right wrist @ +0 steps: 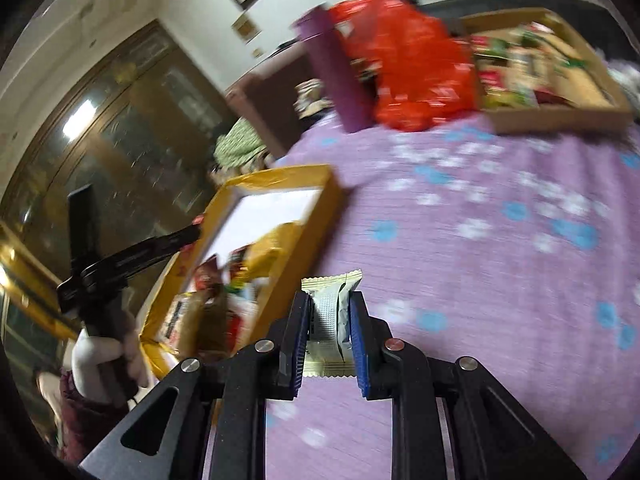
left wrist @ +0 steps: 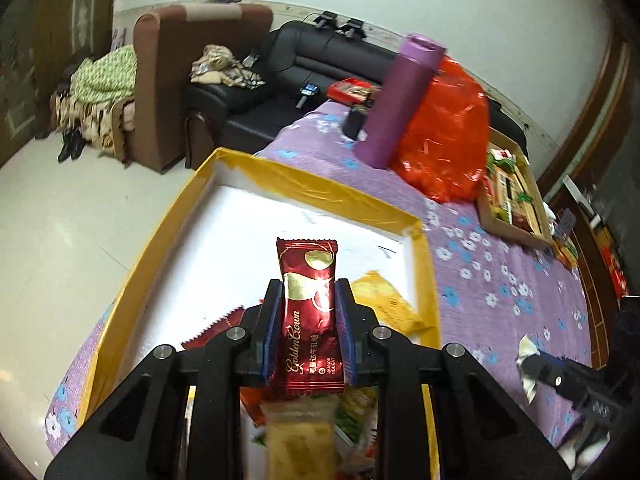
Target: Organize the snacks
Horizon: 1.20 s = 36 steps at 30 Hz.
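My left gripper [left wrist: 308, 300] is clamped on a dark red nougat bar [left wrist: 310, 320], wrapper pinched upright between the blue pads, held over the yellow-rimmed box [left wrist: 320, 190]. Below it in the box I see more snacks: a yellow packet [left wrist: 384, 300], a red wrapper edge [left wrist: 218, 326], and a pale biscuit pack [left wrist: 300, 432] blurred close to the lens.

My right gripper [right wrist: 330, 320] is clenched on a silver-white snack packet [right wrist: 332, 312], held above the purple flowered cloth [right wrist: 500, 220], just right of the same yellow-rimmed box [right wrist: 304, 240]. That view is motion-blurred, so the print on the packet isn't readable; it looks like a wafer or candy wrapper. The left gripper also shows at the far left of that view, reaching over the box.

Further out on the cloth: a purple cylinder [left wrist: 400, 100], a red plastic bag [left wrist: 448, 132] touching it, and a cardboard tray [left wrist: 516, 192] filled with sorted snacks. A black sofa [left wrist: 312, 76] sits behind the table.
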Motion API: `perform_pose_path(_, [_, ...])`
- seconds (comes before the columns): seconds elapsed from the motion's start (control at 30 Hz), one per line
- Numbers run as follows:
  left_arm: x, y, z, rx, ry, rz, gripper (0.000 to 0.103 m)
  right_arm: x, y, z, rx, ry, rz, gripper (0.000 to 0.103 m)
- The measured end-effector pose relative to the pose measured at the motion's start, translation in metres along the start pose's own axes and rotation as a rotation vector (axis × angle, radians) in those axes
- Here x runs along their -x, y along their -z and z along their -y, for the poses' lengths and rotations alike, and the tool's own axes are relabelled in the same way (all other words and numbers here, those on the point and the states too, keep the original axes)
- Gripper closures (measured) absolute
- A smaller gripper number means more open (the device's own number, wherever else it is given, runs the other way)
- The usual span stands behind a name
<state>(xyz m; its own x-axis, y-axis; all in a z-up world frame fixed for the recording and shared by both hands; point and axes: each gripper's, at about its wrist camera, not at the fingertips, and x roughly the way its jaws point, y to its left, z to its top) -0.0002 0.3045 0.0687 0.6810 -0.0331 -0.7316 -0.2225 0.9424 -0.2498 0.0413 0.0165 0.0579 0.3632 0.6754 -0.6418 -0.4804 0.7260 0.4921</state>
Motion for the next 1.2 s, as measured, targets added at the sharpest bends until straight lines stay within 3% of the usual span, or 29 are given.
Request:
perform_pose_path(0.27, [-0.009,0.001,-0.026,0.082,0.054,-0.024,0.076,-0.07,-0.016,-0.067,0.09,-0.007,-0.077,0.083])
perform_pose_path(0.43, [0.009,0.007,-0.028,0.08,0.072,0.007,0.062,-0.092,-0.024,-0.089,0.147,0.012,-0.051,0.078])
perform_pose_path(0.47, [0.017,0.009,-0.029,0.081,0.075,0.023,0.06,-0.092,-0.025,-0.091,0.159,0.028,-0.035,0.072])
perform_pose_path(0.53, [0.03,0.012,-0.028,0.075,0.071,0.05,0.057,-0.086,-0.025,-0.089,0.152,0.018,-0.024,0.067])
perform_pose_path(0.77, [0.084,0.04,0.005,0.019,0.013,0.195,0.027,-0.045,0.006,-0.07,0.124,0.027,0.012,0.057])
perform_pose_path(1.07, [0.121,0.076,0.067,-0.06,-0.045,0.295,0.022,0.032,0.056,-0.044,0.139,0.13,0.131,0.054])
perform_pose_path(1.2, [0.129,0.085,0.087,-0.076,-0.01,0.278,0.022,0.076,0.074,-0.029,0.148,0.178,0.203,0.052])
